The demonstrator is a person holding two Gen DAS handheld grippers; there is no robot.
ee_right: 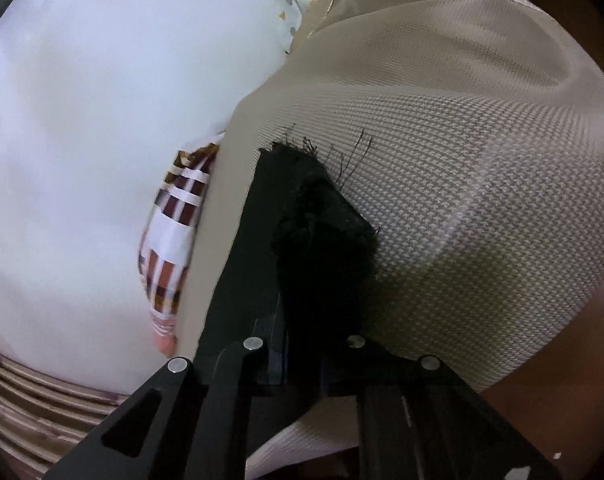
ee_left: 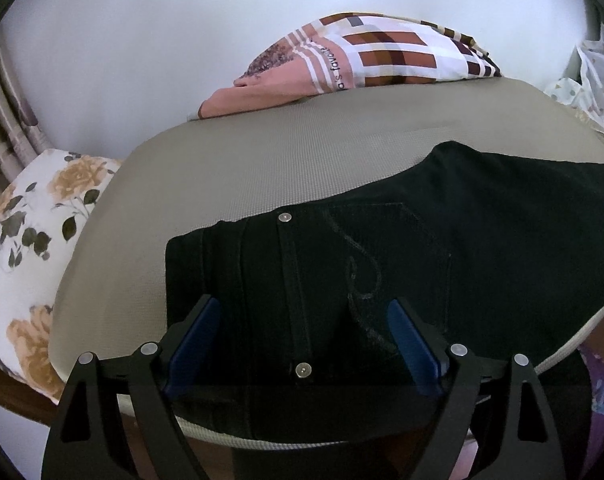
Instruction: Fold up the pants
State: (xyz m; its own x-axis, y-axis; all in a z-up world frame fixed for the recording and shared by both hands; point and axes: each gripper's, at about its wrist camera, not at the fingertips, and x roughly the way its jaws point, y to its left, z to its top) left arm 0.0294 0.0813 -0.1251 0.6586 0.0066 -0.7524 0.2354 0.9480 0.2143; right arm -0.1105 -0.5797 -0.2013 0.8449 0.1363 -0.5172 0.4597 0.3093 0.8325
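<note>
The black denim pants (ee_left: 381,264) are spread waistband-first over a beige woven cushion (ee_left: 262,168). The left gripper (ee_left: 303,312) is held open above the waistband, touching nothing. The frayed hem (ee_right: 321,216) is pinched in the closed right gripper (ee_right: 302,360). The hem is best carried level toward the waistband. Free room is bounded farther off by a checked folded cloth (ee_left: 365,56) and the white wall (ee_left: 142,40).

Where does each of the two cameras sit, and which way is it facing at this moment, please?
Left wrist: on the left gripper, open, above the black pants waistband on the grey pad, facing the checked pillow.
Right wrist: on the right gripper, shut on the pants' frayed hem, looking along the pad.
Shared: pants, pad, checked pillow.
</note>
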